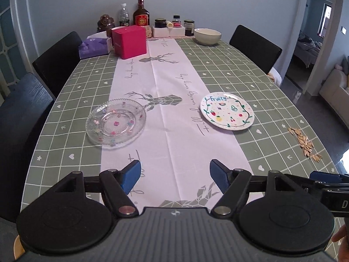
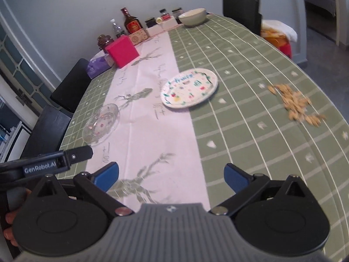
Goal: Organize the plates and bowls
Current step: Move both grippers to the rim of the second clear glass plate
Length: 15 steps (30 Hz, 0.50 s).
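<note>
Both grippers hung above the near end of the tabletop (image 1: 272, 91), pointing down and forward. The left gripper (image 1: 174, 175) had its blue pads spread wide with nothing between them. The right gripper (image 2: 171, 176) was likewise spread wide and empty. Neither touched any dish.

Three dishes were noted, well apart from one another. A clear glass plate (image 1: 115, 123) with a ribbed rim and small coloured flowers lay toward the left edge, straddling the seam between the green checked cloth and the white runner (image 1: 161, 100). A white plate (image 1: 226, 111) lettered "Fruity" with painted fruit lay right of the runner, near the middle of the length. A pale bowl (image 1: 207, 36) stood at the far end, just beside a row of jars and bottles along the far edge.

Handling assessment: all three appeared rigid, brittle and smooth. The glass plate was judged the most slippery; its raised rim offered the only purchase, taken at the near edge with one pad above and one beneath. The painted plate sat low on the cloth, so a pad would have to slide under its lip. The bowl looked heavier and best gripped across its wall at the rim.

A scatter of seeds (image 1: 305, 145) lay by the right edge, clear of the dishes. A pink box (image 1: 129, 41) stood at the far left.
</note>
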Motion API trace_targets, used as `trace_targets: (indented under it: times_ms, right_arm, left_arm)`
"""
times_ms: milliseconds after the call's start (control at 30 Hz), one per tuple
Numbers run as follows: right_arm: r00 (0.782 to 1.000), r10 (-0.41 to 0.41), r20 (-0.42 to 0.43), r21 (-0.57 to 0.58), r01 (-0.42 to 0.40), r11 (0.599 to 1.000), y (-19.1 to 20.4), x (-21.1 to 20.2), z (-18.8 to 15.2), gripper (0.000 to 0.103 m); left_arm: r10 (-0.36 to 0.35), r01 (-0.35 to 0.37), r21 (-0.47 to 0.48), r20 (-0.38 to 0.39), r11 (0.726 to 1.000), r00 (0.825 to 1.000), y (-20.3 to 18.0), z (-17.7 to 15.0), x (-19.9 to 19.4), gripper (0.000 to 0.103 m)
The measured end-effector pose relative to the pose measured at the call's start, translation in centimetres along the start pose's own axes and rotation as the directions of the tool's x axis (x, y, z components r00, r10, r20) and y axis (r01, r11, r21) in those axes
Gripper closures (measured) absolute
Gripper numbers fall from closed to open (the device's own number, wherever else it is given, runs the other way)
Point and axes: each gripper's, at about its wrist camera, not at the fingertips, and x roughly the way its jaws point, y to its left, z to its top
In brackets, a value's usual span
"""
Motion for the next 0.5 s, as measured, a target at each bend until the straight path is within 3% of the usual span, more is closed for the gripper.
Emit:
trace_targets:
  times_ms: [67,400,500]
  right_arm:
    - [0.999,-0.04,0.006,-0.066,0.041,0.997,1.6,0.8,1.2,0.003]
    - [0.997,0.065,0.044,-0.07,-0.062,0.996,5.1,6.7,7.8,0.003]
    - [0.994,0.063,0.087,-0.144,-0.05,0.988,6.6,9.0,8.7,0.003]
  left_arm:
    - [0.008,-0.008,-0.022,0.006,1.0,1.0,1.0,0.6,0.1,0.018]
    - [0.023,-0.02,-0.134,0.028,0.991,0.999,6.1,3.2,1.8,0.018]
    - [0.018,-0.016,-0.139,0.012,0.99,1.0,7.4,3.8,2.7,0.018]
